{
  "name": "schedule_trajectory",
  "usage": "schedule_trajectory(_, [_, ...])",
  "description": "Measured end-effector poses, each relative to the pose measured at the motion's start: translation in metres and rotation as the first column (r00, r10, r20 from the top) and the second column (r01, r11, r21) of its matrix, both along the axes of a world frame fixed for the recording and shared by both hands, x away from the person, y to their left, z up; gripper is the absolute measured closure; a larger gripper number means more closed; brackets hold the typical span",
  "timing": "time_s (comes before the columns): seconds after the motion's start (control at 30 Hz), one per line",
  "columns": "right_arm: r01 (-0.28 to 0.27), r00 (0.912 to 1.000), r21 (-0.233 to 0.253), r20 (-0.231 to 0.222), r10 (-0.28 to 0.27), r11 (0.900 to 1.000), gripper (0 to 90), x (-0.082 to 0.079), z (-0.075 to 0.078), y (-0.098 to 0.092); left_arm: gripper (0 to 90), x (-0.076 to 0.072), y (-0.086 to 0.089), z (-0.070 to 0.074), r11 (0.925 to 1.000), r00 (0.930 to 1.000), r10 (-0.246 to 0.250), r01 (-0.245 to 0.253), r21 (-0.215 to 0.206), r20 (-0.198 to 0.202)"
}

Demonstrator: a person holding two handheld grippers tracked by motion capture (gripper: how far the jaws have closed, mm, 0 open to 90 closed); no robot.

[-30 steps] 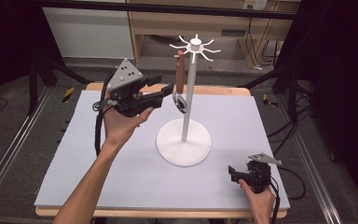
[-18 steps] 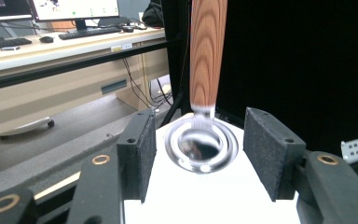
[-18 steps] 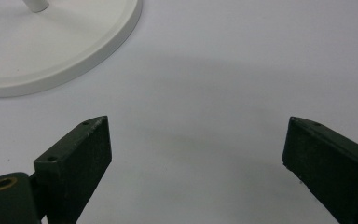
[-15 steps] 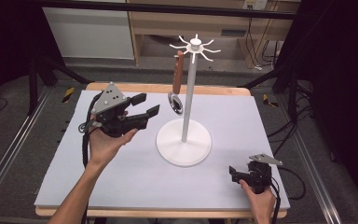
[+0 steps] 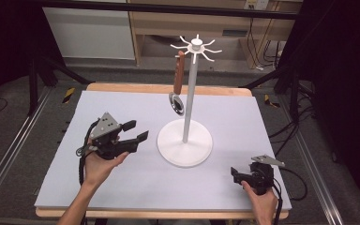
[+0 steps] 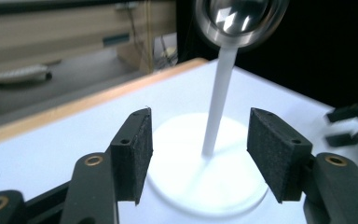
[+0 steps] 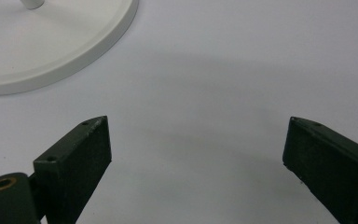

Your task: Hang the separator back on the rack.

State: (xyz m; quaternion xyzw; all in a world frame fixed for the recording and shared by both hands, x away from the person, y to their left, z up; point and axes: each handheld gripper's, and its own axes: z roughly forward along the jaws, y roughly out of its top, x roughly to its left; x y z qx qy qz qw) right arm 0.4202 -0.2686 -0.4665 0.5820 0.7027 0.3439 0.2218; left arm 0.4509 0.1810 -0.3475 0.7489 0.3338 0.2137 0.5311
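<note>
Two hand-held grippers, both gaping wide and empty; left hand-held gripper (image 5: 133,134) just beside the white rack (image 5: 185,148) base, mid-table; ladle (image 5: 178,86) hanging upright from a top hook, bowl down, up and ahead of left jaws; right hand-held gripper (image 5: 236,175) farther, near right front corner.

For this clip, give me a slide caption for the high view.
Ladle hangs from the white stand; both open grippers, left gripper and right gripper, rest low on the table.
</note>
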Motion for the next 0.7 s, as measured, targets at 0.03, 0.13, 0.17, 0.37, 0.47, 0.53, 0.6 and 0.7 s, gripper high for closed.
schedule_trajectory(0.03, [-0.002, 1.0000, -0.008, 0.004, 0.002, 1.000, 8.1, 0.000, 0.000, -0.001, 39.9, 0.001, 0.003, -0.007, 1.0000, 0.9999, 0.004, -0.004, 0.009, -0.015])
schedule_trajectory(0.13, [0.011, 0.9999, 0.003, 0.007, -0.011, 1.000, 8.0, -0.001, 0.001, -0.002, 39.6, 0.000, 0.014, -0.025, 0.9996, 0.9982, 0.028, -0.027, 0.009, -0.053])
schedule_trajectory(0.17, [0.012, 0.9999, 0.006, 0.005, -0.012, 1.000, 7.8, -0.001, 0.001, -0.003, 39.5, 0.000, 0.017, -0.030, 0.9994, 0.9974, 0.034, -0.033, 0.007, -0.063])
schedule_trajectory(0.37, [0.021, 0.9998, 0.006, 0.002, -0.021, 1.000, 7.8, -0.002, 0.000, -0.004, 38.4, -0.004, 0.036, -0.058, 0.9961, 0.9901, 0.085, -0.082, 0.032, -0.111])
schedule_trajectory(0.47, [0.018, 0.9998, -0.004, 0.001, -0.018, 1.000, 7.8, -0.001, -0.002, -0.005, 37.9, -0.005, 0.045, -0.068, 0.9929, 0.9854, 0.117, -0.113, 0.037, -0.124])
schedule_trajectory(0.53, [0.024, 0.9997, -0.010, -0.002, -0.024, 1.000, 7.8, -0.001, -0.003, -0.006, 37.5, -0.007, 0.051, -0.076, 0.9901, 0.9816, 0.137, -0.131, 0.050, -0.133])
schedule_trajectory(0.6, [0.032, 0.9995, -0.003, -0.006, -0.032, 0.999, 7.8, -0.002, -0.004, -0.008, 36.9, -0.008, 0.059, -0.084, 0.9853, 0.9769, 0.162, -0.153, 0.076, -0.139])
schedule_trajectory(0.7, [0.034, 0.9994, -0.013, -0.009, -0.034, 0.999, 7.9, -0.002, -0.005, -0.010, 36.2, -0.009, 0.070, -0.093, 0.9791, 0.9712, 0.188, -0.173, 0.107, -0.147])
